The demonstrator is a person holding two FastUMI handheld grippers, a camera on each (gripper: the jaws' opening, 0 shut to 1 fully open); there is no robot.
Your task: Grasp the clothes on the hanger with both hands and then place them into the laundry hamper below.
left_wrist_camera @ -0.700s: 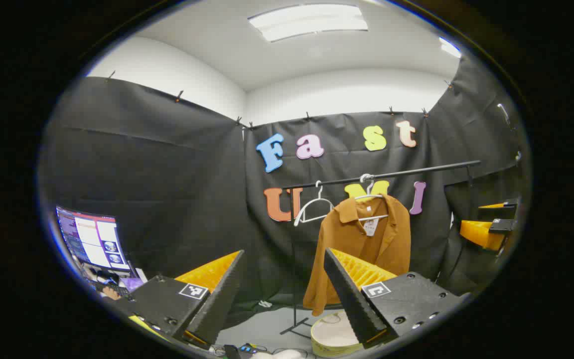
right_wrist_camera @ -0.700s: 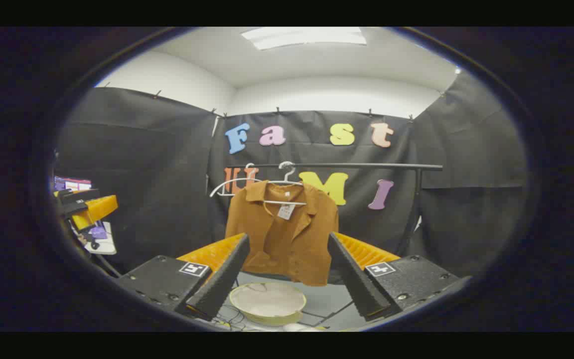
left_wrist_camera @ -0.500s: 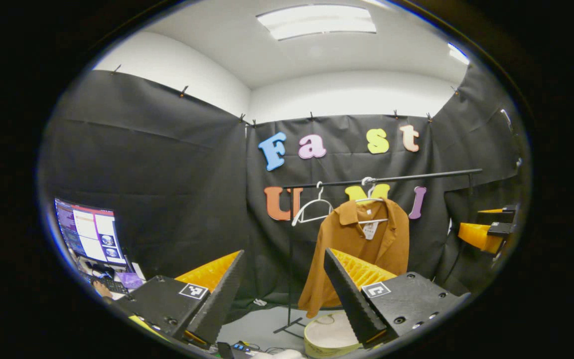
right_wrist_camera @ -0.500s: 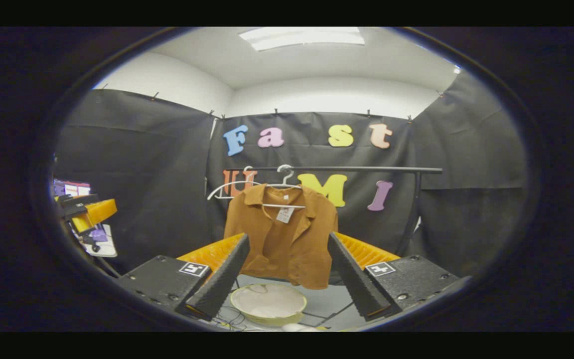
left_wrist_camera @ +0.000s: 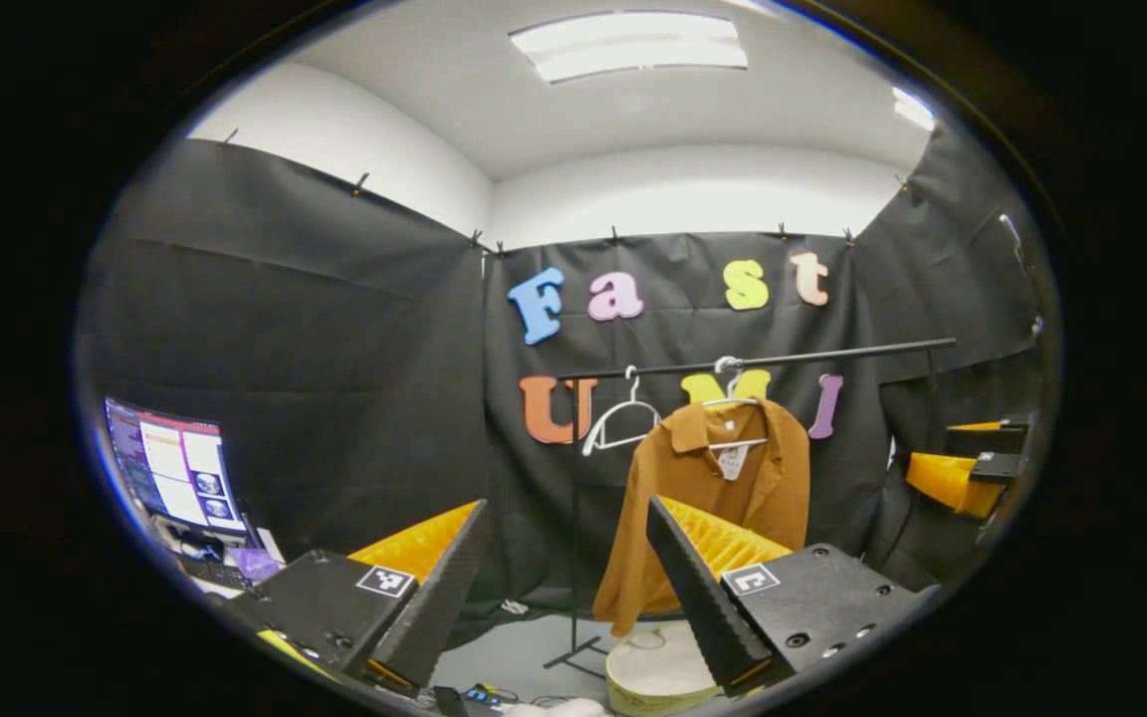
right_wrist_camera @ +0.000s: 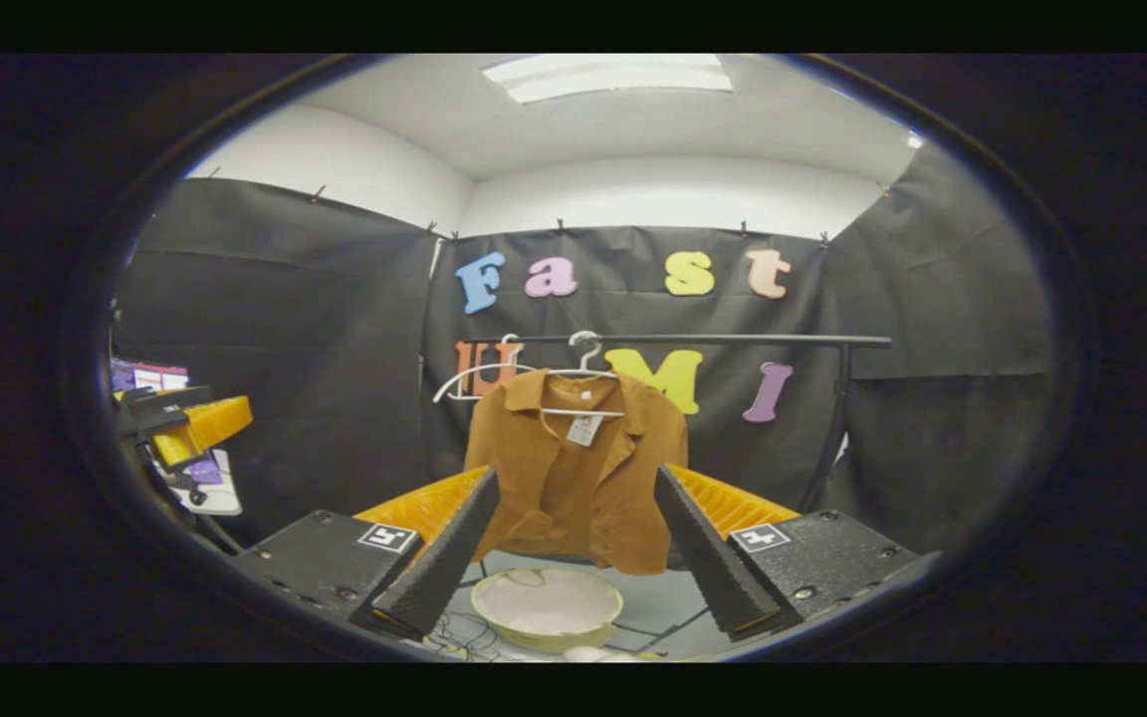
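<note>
Between the spread fingers of the right gripper (right_wrist_camera: 573,558), straight ahead and well apart from them, hangs the brown shirt (right_wrist_camera: 578,478). Its jaws stand wide apart and hold nothing. The left gripper (left_wrist_camera: 564,583) is also spread with nothing between its fingers; from it the shirt (left_wrist_camera: 708,518) lies ahead and a little to the right side, partly behind its right finger.

The shirt sits on a white hanger (right_wrist_camera: 583,383), which hooks on a black rail (right_wrist_camera: 693,340). A second white hanger (left_wrist_camera: 623,420), bare, hangs on the same rail just beside it. Below the hem of the shirt, on the floor, stands the round pale laundry hamper (right_wrist_camera: 547,607), open at the top.

I judge that the step in hand is the approach: neither gripper touches the cloth yet, so the grasp is not begun. The next move calls for bringing both grippers forward and up to the shoulders of the shirt, one on each side, keeping the jaws apart until cloth lies between the fingers. The closing should catch the fabric and not the wire of the hanger, otherwise the shirt would not slide free toward the hamper.
</note>
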